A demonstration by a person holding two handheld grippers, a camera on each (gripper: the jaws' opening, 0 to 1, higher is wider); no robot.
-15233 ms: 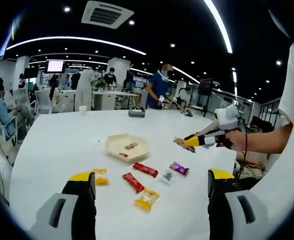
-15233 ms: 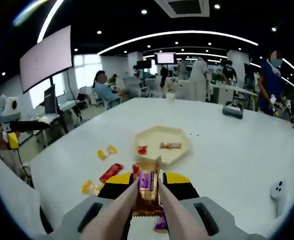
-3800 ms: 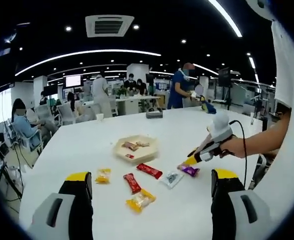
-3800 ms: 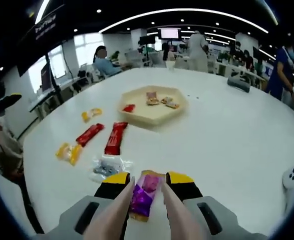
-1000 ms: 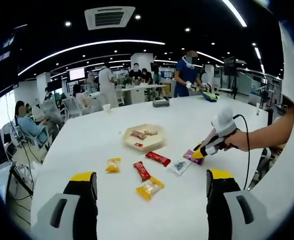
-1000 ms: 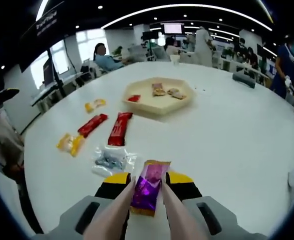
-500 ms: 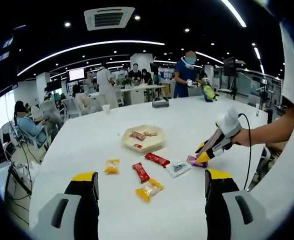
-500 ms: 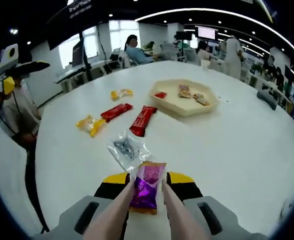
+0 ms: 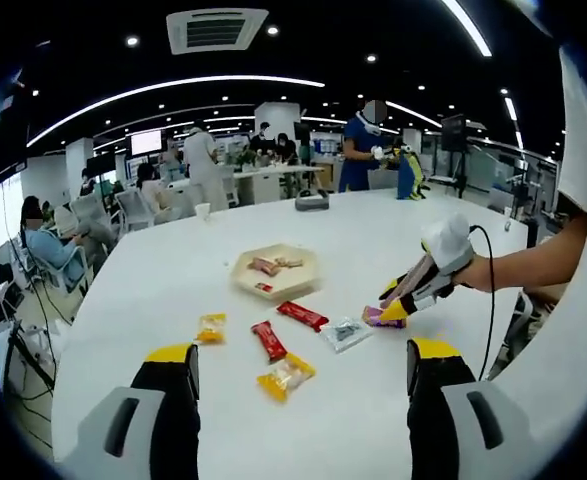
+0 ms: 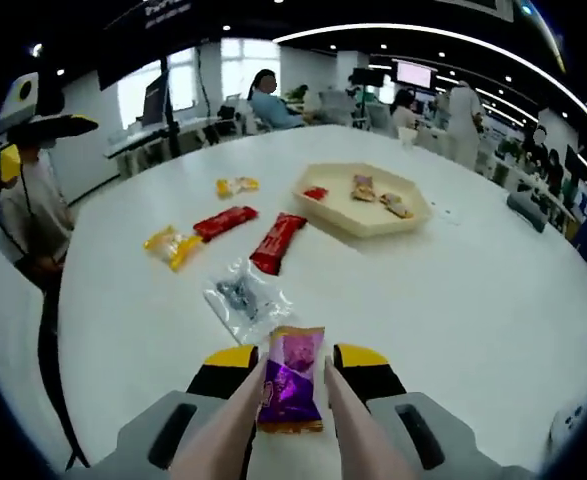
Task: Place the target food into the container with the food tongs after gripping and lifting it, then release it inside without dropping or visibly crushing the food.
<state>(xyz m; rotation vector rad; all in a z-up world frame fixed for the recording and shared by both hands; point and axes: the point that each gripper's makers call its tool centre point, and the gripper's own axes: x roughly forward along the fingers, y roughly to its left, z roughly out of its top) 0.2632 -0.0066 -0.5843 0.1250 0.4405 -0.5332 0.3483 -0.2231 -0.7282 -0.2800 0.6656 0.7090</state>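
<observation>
A purple snack packet (image 10: 291,385) is pinched between pale food tongs (image 10: 235,420) that run up between my right gripper's (image 10: 295,358) yellow-tipped jaws. The right gripper is shut on the tongs. In the left gripper view, that gripper (image 9: 405,300) holds the purple packet (image 9: 377,318) low by the white table, right of a clear packet (image 9: 345,333). The beige hexagonal tray (image 10: 368,231) (image 9: 291,283) lies further out and holds several small snacks. My left gripper (image 9: 300,352) stands open over the table's near edge with nothing between its jaws.
Loose on the table between packet and tray lie a clear packet (image 10: 243,297), two red bars (image 10: 278,242) (image 10: 223,222) and two yellow packets (image 10: 173,245) (image 10: 235,185). A person's hand (image 9: 478,272) holds the right gripper. People and desks stand beyond the table.
The right gripper still holds the purple packet in the tongs. It has levelled out and shifted slightly near the clear packet. The left gripper stays open.
</observation>
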